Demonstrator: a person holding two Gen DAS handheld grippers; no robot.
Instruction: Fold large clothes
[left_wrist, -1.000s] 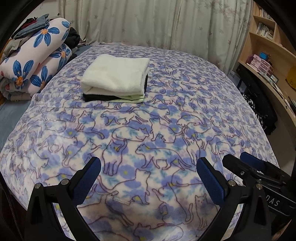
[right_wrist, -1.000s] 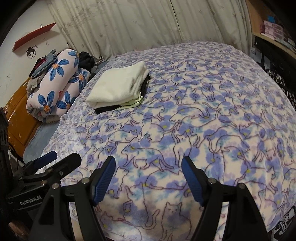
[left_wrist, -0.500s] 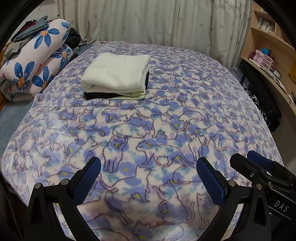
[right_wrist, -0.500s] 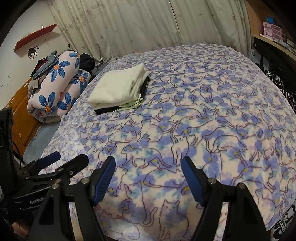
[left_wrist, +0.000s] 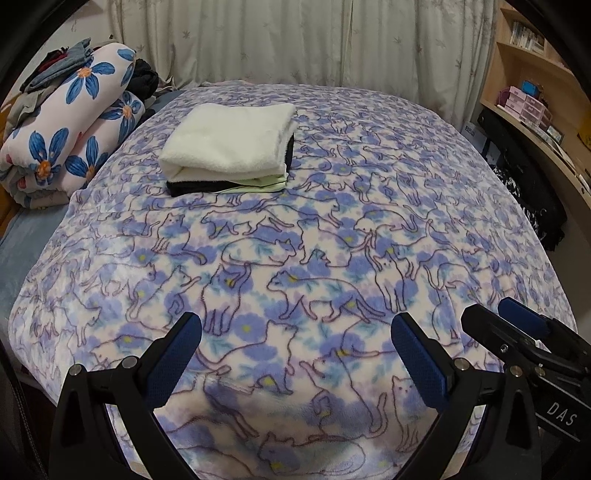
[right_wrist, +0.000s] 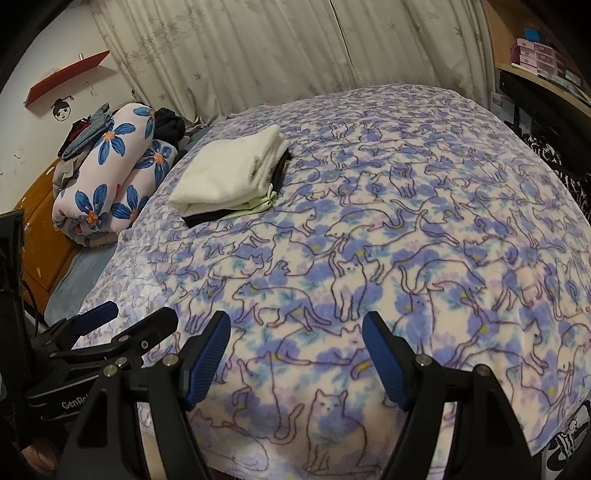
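Observation:
A stack of folded clothes (left_wrist: 229, 147), cream on top with pale green and black pieces under it, lies on the far left part of the cat-print blanket (left_wrist: 332, 240); the right wrist view shows the same stack of folded clothes (right_wrist: 229, 173) on the blanket (right_wrist: 406, 240). My left gripper (left_wrist: 295, 354) hovers open over the blanket's near edge, nothing between its blue pads. My right gripper (right_wrist: 295, 354) is open too and empty, close beside it. Each gripper shows in the other's view: the right gripper (left_wrist: 517, 328) at the lower right, the left gripper (right_wrist: 125, 317) at the lower left.
Rolled floral bedding (left_wrist: 70, 133) with loose dark clothes on top sits left of the blanket. Curtains (left_wrist: 295, 40) hang behind the bed. Wooden shelves (left_wrist: 532, 85) with boxes stand at the right, and a dark patterned cloth (left_wrist: 528, 192) hangs below them. An orange cabinet (right_wrist: 40, 236) is at the left.
Both views have drifted slightly, the bed sitting a touch lower in the frame. Both grippers stay open and the stack has not moved.

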